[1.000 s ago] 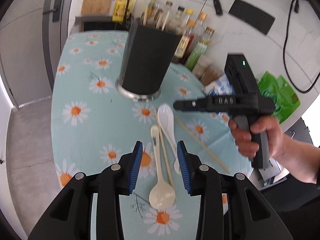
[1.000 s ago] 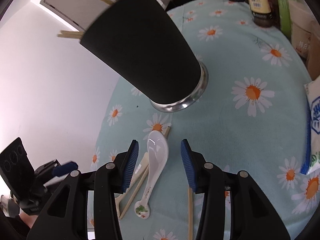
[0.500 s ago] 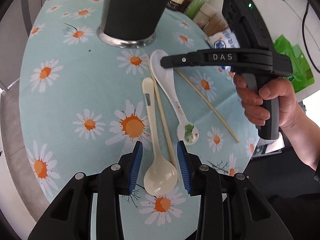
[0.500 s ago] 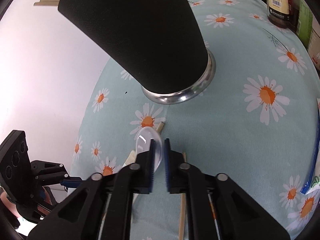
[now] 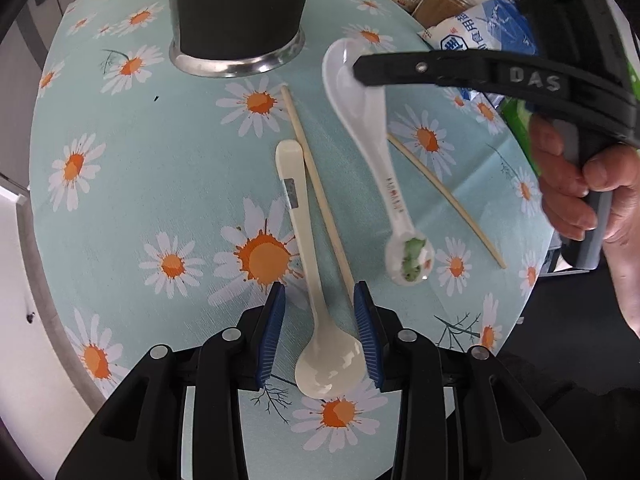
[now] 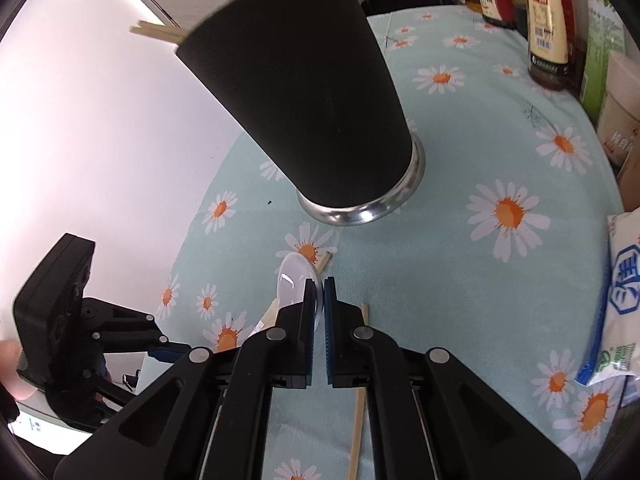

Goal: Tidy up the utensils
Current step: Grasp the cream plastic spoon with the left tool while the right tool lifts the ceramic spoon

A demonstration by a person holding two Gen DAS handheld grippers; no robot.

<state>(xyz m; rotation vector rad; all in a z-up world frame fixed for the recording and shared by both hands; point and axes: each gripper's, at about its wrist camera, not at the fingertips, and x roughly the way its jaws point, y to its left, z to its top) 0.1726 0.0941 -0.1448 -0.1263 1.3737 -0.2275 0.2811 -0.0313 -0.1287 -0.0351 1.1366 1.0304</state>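
White spoon [image 5: 362, 120] clamped in right jaws; left jaws open around cream spoon [image 5: 316, 292]; two chopsticks [image 5: 316, 184].

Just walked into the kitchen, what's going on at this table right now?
A person is tidying utensils with a hand-held gripper in each hand. The right hand-held gripper is shut on the bowl of a white ceramic spoon, beside the black utensil holder. The left hand-held gripper is open, straddling a cream spoon lying on the daisy tablecloth. Two chopsticks lie loose nearby.
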